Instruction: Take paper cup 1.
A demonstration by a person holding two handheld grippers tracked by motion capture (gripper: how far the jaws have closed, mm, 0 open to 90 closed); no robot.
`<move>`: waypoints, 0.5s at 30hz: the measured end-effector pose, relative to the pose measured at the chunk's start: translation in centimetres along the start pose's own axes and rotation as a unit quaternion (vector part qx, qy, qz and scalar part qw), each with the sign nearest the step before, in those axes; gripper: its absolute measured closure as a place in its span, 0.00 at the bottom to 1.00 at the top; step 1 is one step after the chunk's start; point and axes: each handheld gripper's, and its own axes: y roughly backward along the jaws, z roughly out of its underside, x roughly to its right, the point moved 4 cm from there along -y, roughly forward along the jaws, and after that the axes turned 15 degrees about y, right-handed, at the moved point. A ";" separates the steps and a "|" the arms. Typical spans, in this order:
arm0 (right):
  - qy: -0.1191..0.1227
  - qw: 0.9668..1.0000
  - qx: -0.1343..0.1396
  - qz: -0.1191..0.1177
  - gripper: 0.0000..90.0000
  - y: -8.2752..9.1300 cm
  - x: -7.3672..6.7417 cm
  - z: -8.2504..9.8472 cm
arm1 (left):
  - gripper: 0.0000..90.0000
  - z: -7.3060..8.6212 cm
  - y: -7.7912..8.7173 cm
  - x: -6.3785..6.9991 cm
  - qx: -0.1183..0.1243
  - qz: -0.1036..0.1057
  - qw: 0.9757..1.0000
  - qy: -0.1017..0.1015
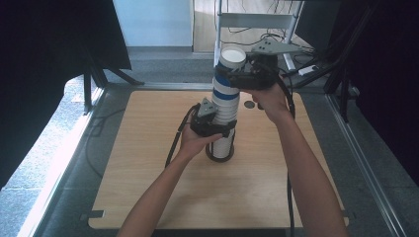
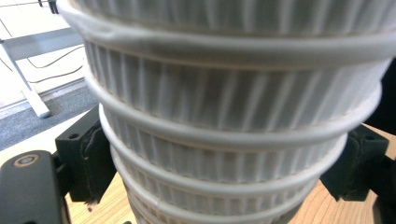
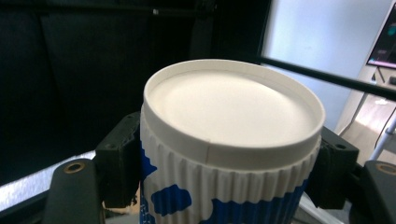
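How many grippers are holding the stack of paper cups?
2. The left gripper clamps the white lower part of the cup stack; the right gripper grips the blue-patterned top cup.

Soft daylight from the bright room beyond falls evenly on the pale wooden surface [image 1: 148, 187], leaving only faint shadows, while black curtains darken both sides; the high view is slightly soft, and the ribbed cup stack [image 2: 233, 140] is blurred by closeness in the left gripper view.
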 end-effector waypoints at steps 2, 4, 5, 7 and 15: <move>0.003 1.000 0.017 0.012 0.30 0.8 0.3 -0.9 | 0.14 0.0 0.0 0.1 0.000 0.000 1.000 -0.001; 0.006 0.999 0.028 0.017 0.30 1.5 0.4 -1.5 | 0.14 0.0 0.0 0.1 -0.001 0.000 1.000 -0.003; 0.006 0.999 0.028 0.017 0.30 1.5 0.4 -1.5 | 0.14 0.0 0.0 0.1 -0.001 0.000 1.000 -0.003; 0.010 0.999 0.041 0.024 0.30 2.3 0.5 -2.2 | 0.14 0.0 0.0 0.0 -0.001 -0.001 1.000 -0.002; 0.022 0.997 0.071 0.033 0.31 5.8 0.6 -4.2 | 0.14 0.0 0.0 0.0 0.002 -0.003 1.000 -0.001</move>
